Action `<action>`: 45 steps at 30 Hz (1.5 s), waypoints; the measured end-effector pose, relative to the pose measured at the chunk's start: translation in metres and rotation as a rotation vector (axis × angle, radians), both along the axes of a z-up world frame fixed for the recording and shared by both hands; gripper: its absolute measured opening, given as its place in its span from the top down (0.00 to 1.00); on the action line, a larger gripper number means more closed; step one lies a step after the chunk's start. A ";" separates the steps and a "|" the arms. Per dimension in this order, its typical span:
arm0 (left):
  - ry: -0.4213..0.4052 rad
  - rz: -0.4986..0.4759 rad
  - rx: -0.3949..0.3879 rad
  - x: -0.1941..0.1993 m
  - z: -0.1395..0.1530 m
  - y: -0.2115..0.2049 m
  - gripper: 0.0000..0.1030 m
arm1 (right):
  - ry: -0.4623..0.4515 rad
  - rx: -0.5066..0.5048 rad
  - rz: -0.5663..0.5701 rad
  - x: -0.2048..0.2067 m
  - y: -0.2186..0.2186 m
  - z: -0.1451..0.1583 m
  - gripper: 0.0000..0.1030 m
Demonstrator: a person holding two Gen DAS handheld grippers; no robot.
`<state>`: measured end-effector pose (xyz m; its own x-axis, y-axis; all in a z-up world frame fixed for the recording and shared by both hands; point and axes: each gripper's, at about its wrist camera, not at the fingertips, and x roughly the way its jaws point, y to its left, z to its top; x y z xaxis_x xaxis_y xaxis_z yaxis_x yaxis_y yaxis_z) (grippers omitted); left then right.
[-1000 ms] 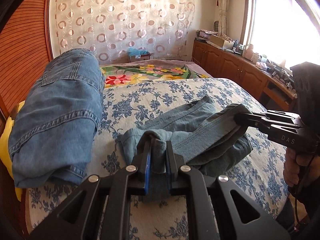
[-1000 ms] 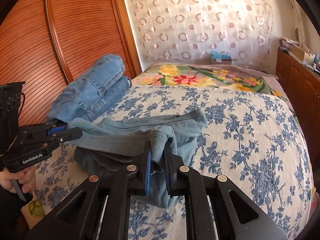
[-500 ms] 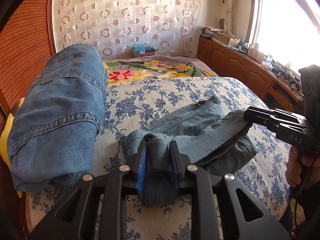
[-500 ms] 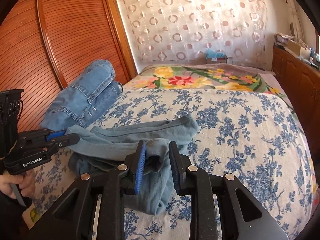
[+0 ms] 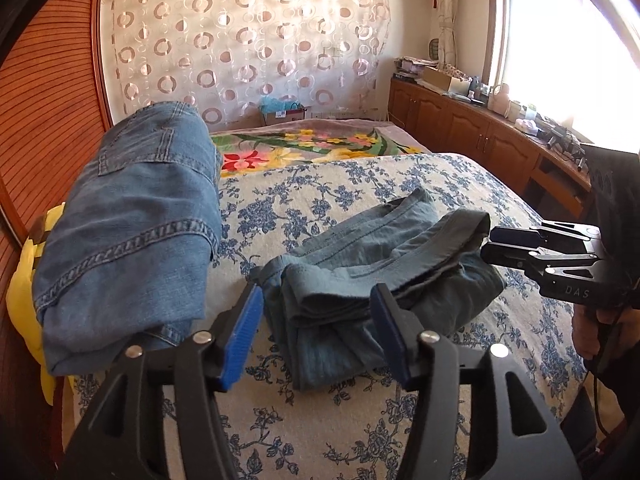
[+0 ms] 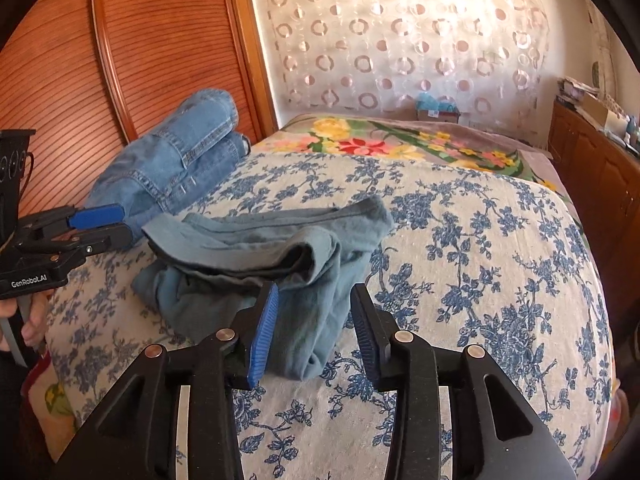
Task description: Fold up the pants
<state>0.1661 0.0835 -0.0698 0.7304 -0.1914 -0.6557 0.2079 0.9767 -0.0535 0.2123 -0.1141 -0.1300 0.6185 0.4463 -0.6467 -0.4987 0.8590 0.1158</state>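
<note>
Folded teal pants [image 5: 372, 276] lie on the bed [image 5: 460, 184], between and just ahead of both sets of jaws. Left gripper [image 5: 316, 320]: jaws spread and opening, pads clear of cloth. Right gripper [image 6: 314, 320]: jaws likewise opening, gripping nothing.

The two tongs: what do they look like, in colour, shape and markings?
Both tongs are black, with angular cut-out arms, silver rivets and ribbed blue pads. The left tongs carry white "GenRobot.AI" lettering on the side, seen from the right wrist view. The right tongs show "DAS" on the body and a dark cable hangs below them.
</note>
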 end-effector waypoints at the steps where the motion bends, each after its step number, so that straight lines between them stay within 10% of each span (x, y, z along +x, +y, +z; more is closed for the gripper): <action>1: 0.004 -0.003 -0.009 0.000 -0.003 0.001 0.41 | 0.002 -0.006 0.003 0.001 0.002 -0.001 0.64; 18: 0.007 0.021 -0.019 -0.003 -0.017 0.007 0.39 | -0.021 -0.114 0.040 0.044 0.030 -0.007 0.63; 25: 0.038 0.016 -0.021 0.007 -0.022 0.003 0.39 | -0.062 -0.092 -0.108 0.066 0.018 -0.002 0.63; 40: 0.080 -0.036 0.047 0.044 -0.027 -0.015 0.39 | -0.008 -0.052 -0.002 0.022 0.009 0.000 0.63; 45: 0.094 -0.064 0.073 0.057 -0.025 -0.018 0.55 | -0.008 -0.054 0.007 0.016 0.006 0.001 0.63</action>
<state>0.2235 0.0659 -0.0945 0.6526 -0.1846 -0.7349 0.2674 0.9636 -0.0046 0.2285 -0.1078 -0.1294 0.6207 0.4152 -0.6650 -0.5058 0.8602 0.0650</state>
